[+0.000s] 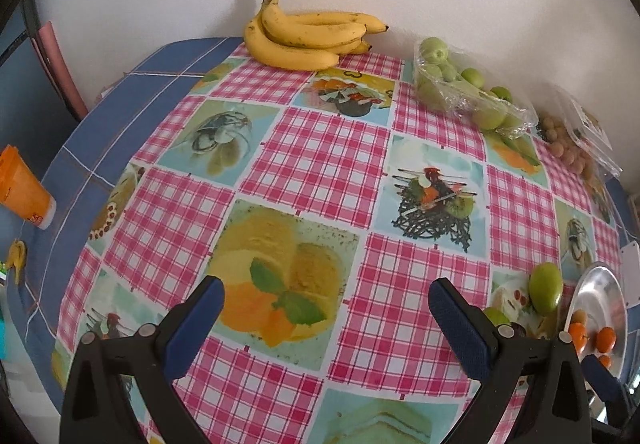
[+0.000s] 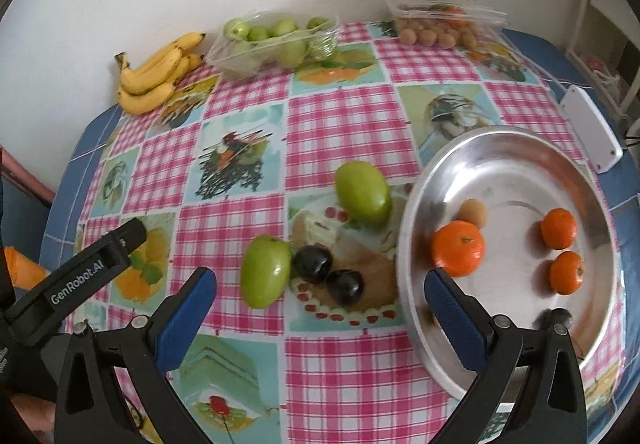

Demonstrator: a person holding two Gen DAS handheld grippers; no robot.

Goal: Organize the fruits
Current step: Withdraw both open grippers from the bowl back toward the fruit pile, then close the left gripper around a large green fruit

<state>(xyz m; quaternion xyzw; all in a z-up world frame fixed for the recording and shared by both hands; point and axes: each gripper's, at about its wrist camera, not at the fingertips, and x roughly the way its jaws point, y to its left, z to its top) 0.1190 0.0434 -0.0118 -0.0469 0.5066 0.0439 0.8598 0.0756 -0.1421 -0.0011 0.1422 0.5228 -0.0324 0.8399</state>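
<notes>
Checked pink tablecloth (image 1: 320,148) covers the table; orange cup (image 1: 22,188) lies at nine o'clock, white box (image 2: 592,128) at two.

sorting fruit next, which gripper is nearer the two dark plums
Right. The right gripper is open just short of the dark plums; the left gripper is off to their left over bare cloth.

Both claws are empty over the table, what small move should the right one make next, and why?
Probably ease the open right claw forward and down around the nearer oval green fruit. That fruit lies loose on the checked tablecloth just ahead of the claw, beside two dark round fruits, while the round silver metal plate to its right already holds three small orange citrus fruits.
</notes>
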